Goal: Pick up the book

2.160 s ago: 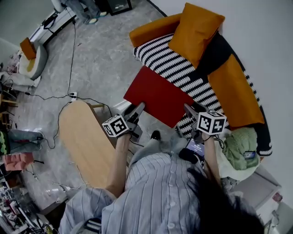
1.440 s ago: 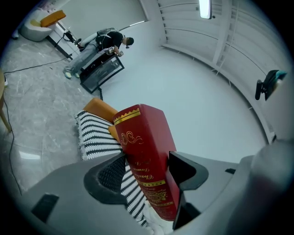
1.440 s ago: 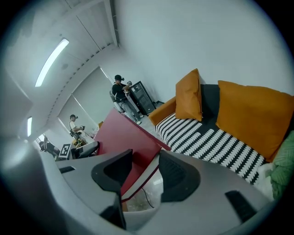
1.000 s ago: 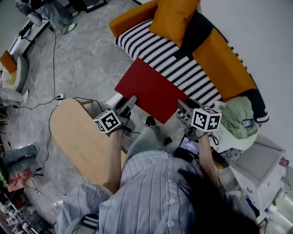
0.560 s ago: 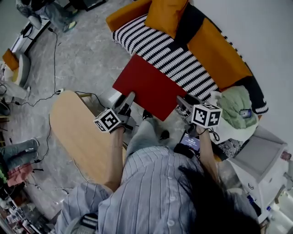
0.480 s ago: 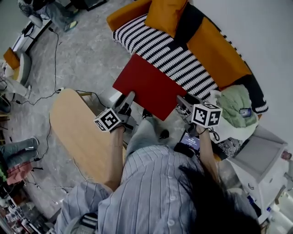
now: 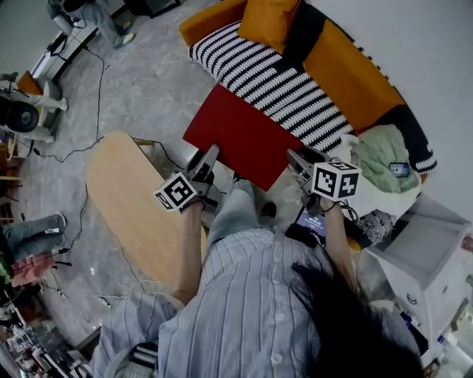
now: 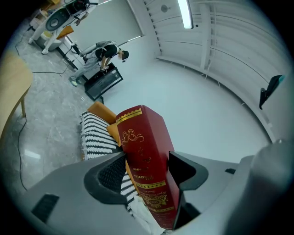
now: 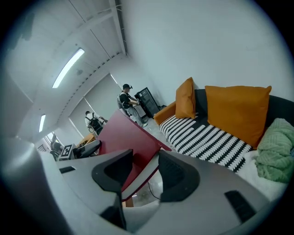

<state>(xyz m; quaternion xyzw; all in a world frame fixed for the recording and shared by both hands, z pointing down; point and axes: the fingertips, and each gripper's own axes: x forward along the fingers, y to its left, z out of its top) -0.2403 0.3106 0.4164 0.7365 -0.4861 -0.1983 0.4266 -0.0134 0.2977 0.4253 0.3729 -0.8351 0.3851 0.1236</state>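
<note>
The head view is dim, cool and washed out, lit evenly from above, with only soft, faint shadows. The grey floor (image 7: 140,81) carries a dull sheen. Both gripper views are fisheye, with black corners and straight lines bowed near the rim. A ceiling tube (image 8: 186,8) glares white at the top edge of the left gripper view, and another tube (image 9: 68,68) streaks the right gripper view. In the left gripper view the book (image 8: 146,156) is sharp and its gold print glints, while the nearest foreground is soft.
</note>
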